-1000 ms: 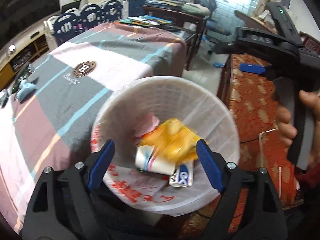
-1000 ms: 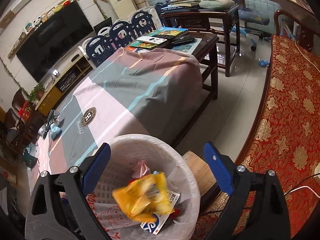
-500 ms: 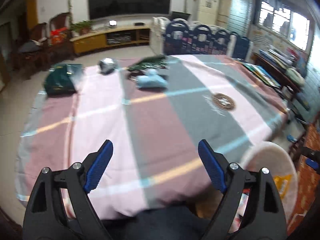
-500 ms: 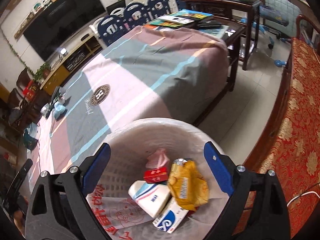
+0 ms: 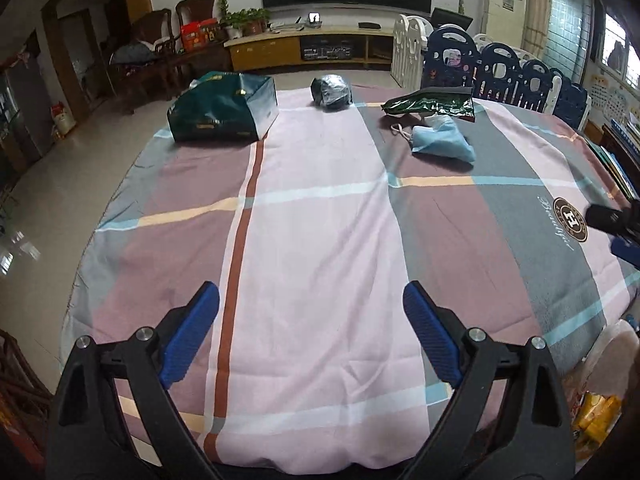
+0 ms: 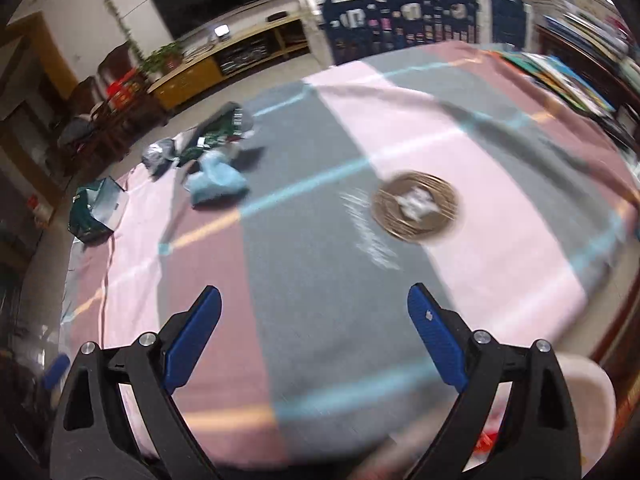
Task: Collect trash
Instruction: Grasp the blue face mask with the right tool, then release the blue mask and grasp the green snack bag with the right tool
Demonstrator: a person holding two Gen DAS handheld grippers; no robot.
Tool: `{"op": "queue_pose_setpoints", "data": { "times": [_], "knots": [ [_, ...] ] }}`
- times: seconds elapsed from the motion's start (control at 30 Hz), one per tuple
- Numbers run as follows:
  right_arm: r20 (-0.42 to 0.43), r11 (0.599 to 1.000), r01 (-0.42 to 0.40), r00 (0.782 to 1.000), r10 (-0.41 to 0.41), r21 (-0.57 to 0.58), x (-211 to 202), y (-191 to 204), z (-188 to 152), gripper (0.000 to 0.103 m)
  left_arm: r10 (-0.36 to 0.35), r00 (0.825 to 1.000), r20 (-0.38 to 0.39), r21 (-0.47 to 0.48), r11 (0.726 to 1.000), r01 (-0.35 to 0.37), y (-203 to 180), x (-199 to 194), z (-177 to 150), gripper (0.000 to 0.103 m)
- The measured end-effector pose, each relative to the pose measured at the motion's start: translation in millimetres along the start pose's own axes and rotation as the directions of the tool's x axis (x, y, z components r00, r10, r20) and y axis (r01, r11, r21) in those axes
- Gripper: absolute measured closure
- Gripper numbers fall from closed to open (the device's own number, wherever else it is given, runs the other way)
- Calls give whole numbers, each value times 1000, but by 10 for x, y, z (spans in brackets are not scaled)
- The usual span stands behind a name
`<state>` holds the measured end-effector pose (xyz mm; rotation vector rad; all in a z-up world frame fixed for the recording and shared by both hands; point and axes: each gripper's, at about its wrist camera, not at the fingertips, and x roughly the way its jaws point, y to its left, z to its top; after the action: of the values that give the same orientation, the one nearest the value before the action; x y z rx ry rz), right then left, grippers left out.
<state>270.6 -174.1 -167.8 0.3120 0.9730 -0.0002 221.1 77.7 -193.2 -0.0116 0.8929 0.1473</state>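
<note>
We see a big table under a checked cloth of pink, mauve and grey blocks with pale blue and cream stripes [image 5: 320,208], which fills both views. A round brown emblem [image 6: 414,207] is printed on the cloth toward its right side. At the near right edge, below the table, stands a white plastic waste basket [image 6: 588,384] with a yellow wrapper [image 5: 596,416] in it. On the far left of the cloth lies a dark green box-shaped bag [image 5: 224,108]. To its right, at the far edge, sits a dark crumpled plastic bundle [image 5: 331,92]. Further right lies a shiny dark green foil packet [image 5: 430,105], and just in front of it a crumpled pale blue face mask [image 5: 442,142]. Our left gripper [image 5: 311,336] hangs over the near cloth, its blue-padded jaws having just been opening, wide apart with nothing between them. Our right gripper [image 6: 314,340] also stands spread and empty, over the grey block.
</note>
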Motion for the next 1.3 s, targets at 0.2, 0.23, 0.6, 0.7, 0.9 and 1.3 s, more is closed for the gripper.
{"op": "queue_pose_setpoints", "data": {
  "times": [0.2,0.23,0.6,0.7,0.9,1.3],
  "knots": [
    [14,985,-15,1000,17,-170,827,832,634,11,-33,999,-35,-118,993,29,174,173,1,9],
    [9,982,-14,1000,16,-188,964,926,715,11,-35,999,-33,-128,991,31,187,189,3,9],
    [-253,916,-365,913,319,-163,1334,1198,584,69,-38,999,-2,-217,975,37,347,154,10,9],
    [-385,837,-510,826,411,-200,1063,1282,317,56,-30,999,32,-332,942,39,560,85,-10,9],
    [-115,907,-300,954,278,-295,608,1094,749,9,-54,998,27,-432,900,60,723,104,-50,9],
    [-100,946,-40,995,8,-323,1626,977,1597,90,-26,999,20,-352,936,32,588,106,5,9]
  ]
}}
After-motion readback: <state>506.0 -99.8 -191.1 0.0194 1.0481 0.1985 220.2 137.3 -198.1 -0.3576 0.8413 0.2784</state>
